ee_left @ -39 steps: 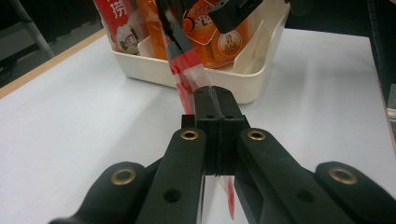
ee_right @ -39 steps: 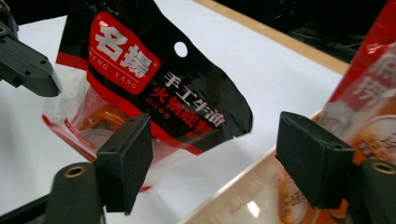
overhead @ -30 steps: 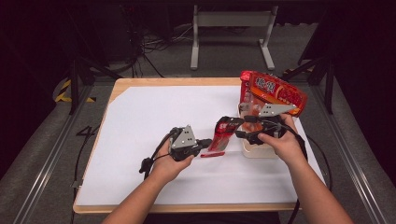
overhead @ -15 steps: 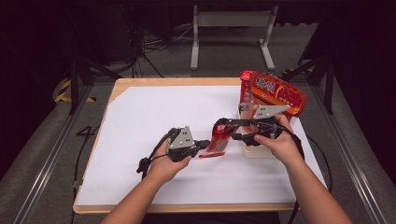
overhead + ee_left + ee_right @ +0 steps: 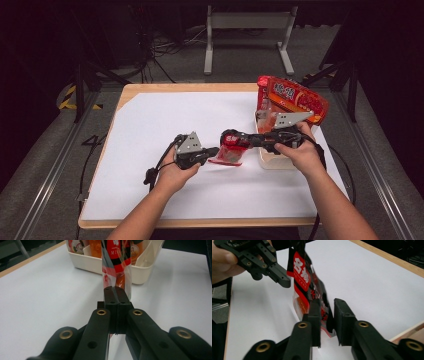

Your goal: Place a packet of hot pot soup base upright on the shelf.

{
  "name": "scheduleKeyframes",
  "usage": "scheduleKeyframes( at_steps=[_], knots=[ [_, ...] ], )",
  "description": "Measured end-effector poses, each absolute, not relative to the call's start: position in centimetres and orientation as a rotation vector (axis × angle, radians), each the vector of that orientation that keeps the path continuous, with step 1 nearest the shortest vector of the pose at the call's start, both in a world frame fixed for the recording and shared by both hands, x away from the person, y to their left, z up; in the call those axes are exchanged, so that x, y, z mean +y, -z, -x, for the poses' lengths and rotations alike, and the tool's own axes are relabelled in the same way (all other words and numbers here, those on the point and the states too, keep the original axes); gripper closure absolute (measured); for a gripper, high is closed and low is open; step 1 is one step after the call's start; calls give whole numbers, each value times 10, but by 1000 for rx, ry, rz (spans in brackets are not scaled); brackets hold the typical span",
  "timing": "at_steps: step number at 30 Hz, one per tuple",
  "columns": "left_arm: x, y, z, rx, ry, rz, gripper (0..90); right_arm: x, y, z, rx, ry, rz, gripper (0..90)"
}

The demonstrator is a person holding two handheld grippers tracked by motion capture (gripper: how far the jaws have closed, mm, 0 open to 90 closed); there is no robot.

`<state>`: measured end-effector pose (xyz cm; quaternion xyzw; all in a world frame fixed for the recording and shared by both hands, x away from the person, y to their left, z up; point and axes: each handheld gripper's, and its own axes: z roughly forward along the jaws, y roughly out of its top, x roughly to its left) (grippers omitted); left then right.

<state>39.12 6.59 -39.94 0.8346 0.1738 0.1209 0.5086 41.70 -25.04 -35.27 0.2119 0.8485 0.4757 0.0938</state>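
On the white sheet (image 5: pixel 150 130) that covers the wooden table (image 5: pixel 131 90), a small red snack packet (image 5: pixel 229 150) hangs between the two grippers, just right of the sheet's centre; the left gripper (image 5: pixel 214 150) reaches in from about eight o'clock of the packet, and its jaws are clamped flat together on the packet's clear sealed edge, as the left gripper view (image 5: pixel 115 293) shows plainly; the right gripper (image 5: pixel 229 137) comes in from three o'clock, and its jaws have just been closing, with the other end of the packet (image 5: pixel 312 292) between them; in the right gripper view (image 5: pixel 327 308) a gap remains beside the right-hand jaw while the film lies against the left-hand one, so the grip is not yet firm.

At three o'clock of the packet, under the right hand (image 5: pixel 295 152), stands a cream plastic bin (image 5: pixel 267 161); in the left gripper view the bin (image 5: pixel 85 261) holds upright packets in orange and red, set apart by a cream divider (image 5: pixel 147 253); a large red bag (image 5: pixel 295 97) with yellow print leans out of the bin toward one o'clock.
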Motion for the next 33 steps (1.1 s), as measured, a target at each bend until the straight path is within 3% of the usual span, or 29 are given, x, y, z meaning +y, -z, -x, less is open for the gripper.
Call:
scheduleKeyframes(
  at_steps=[4, 8, 24, 33],
  knots=[
    [66, 400, -392, 424, -294, -2011, 900, -247, 354, -418, 2530, -1426, -620, 757],
    [67, 401, -393, 434, -295, -2005, 900, -244, 354, -417, 2550, -1413, -584, 895],
    [76, 388, -390, 447, -304, -1878, 900, -246, 322, -404, 2545, -1444, -468, 899],
    [81, 382, -388, 476, -313, -1811, 720, -257, 301, -399, 2503, -1455, -443, 899]
  ],
)
